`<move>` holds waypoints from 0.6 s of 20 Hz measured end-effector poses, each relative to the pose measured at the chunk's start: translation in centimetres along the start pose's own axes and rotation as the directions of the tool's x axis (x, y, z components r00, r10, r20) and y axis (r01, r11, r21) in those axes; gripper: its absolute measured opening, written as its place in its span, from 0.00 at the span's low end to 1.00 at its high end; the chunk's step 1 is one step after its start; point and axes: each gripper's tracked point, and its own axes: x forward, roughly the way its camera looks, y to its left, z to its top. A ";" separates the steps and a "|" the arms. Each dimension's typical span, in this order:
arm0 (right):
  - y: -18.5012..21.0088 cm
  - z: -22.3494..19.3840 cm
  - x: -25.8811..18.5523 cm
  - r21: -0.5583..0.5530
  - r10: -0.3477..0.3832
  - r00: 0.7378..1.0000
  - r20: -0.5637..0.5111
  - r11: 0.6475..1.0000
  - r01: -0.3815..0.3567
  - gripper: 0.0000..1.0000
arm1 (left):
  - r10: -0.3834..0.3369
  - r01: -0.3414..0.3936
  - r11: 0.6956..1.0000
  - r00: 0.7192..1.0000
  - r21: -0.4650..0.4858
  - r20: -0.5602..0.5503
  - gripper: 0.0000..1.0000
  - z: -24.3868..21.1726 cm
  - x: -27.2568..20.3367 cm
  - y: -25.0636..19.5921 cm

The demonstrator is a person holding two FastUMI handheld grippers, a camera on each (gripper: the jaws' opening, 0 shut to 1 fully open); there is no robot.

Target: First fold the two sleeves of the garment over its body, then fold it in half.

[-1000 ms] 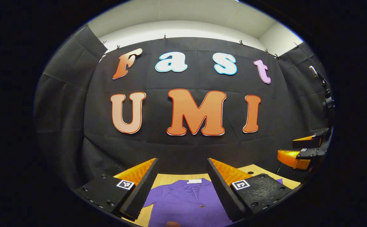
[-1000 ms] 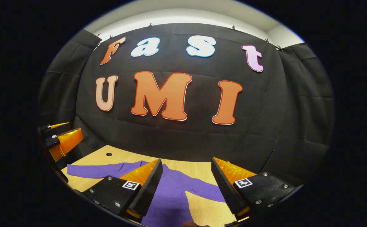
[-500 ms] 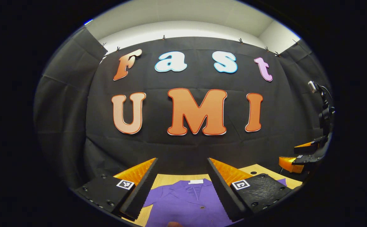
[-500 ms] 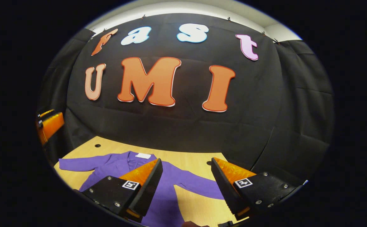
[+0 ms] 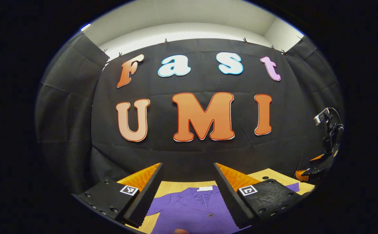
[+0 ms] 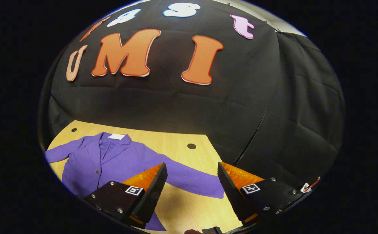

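While flat, garment point(image 6: 111, 162) below right gripper point(image 6: 192, 191)

No legible text; the garment's point(image 6: 111, 159) neck label point(image 6: 116, 136) appears blank.

garment point(image 6: 111, 162) on table point(image 6: 176, 143), before wall point(image 6: 208, 107)

Purple jacket point(image 6: 111, 162) lies flat, face up, on the desk point(image 6: 179, 143); both sleeves spread outward, unfolded; white collar label point(image 6: 116, 136).
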 end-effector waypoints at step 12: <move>-6.3 -8.9 9.2 0.061 -0.035 0.951 -0.308 0.997 0.057 0.95 | 0.066 -0.064 0.997 0.997 0.051 -0.045 0.96 -0.8 0.1 -0.2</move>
